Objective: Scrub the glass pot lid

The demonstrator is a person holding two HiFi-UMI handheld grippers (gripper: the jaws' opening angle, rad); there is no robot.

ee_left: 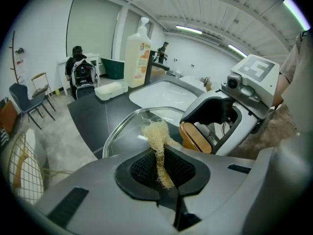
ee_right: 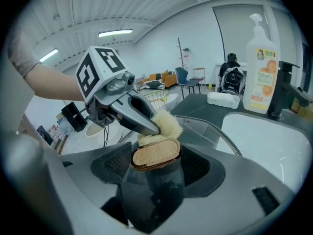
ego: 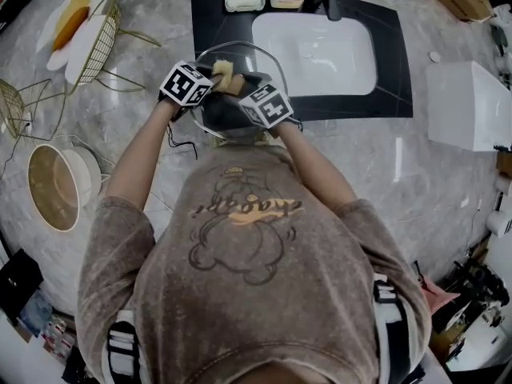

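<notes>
Scrubbing the lid [ee_right: 205, 132]
My right claw [ee_right: 156, 168] clamps its knob [ee_right: 155, 153], left claw [ee_left: 161, 168] pinches loofah [ee_left: 157, 136]; wet glass likely slick, brittle.

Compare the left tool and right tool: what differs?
Left tool pinches a thin loofah scrubber, jaws nearly together; right tool clamps the lid knob, jaws wide. Left tool's scrubber is at the glass lid, beside the knob; right tool holds that lid. Both are gripping something.
</notes>
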